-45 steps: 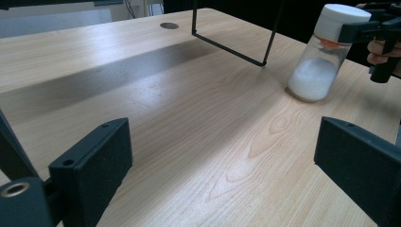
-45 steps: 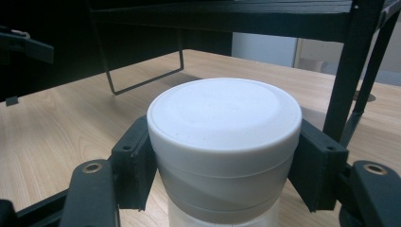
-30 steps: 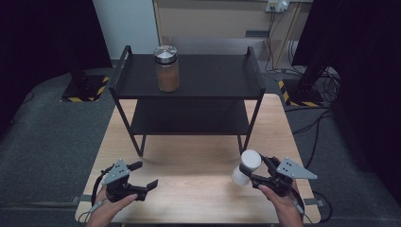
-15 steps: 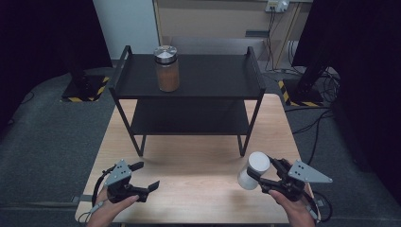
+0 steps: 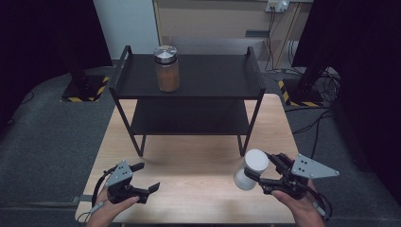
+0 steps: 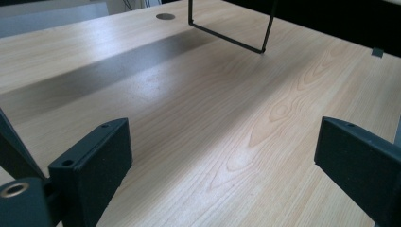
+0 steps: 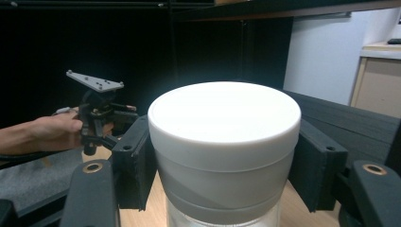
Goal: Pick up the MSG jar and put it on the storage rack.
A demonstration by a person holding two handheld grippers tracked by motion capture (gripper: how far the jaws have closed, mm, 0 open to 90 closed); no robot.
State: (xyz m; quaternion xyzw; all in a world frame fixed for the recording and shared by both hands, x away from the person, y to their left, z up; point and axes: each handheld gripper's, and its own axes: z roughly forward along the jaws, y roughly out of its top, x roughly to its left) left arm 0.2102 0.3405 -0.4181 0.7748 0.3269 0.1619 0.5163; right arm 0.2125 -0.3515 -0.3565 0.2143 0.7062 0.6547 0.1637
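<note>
Wooden table (image 5: 198, 165) carries one black two-tier shelf (image 5: 189, 90) at its far half; the near half lies bare between the two grippers. Right gripper (image 5: 257, 171), near the right edge, clamps one white-lidded jar (image 5: 251, 168), tilted, above the tabletop. Left gripper (image 5: 146, 179) hangs near the front-left corner, jaws wide apart, holding nothing. One brown-filled jar (image 5: 166, 67) stands on the top shelf, left of centre.
</note>
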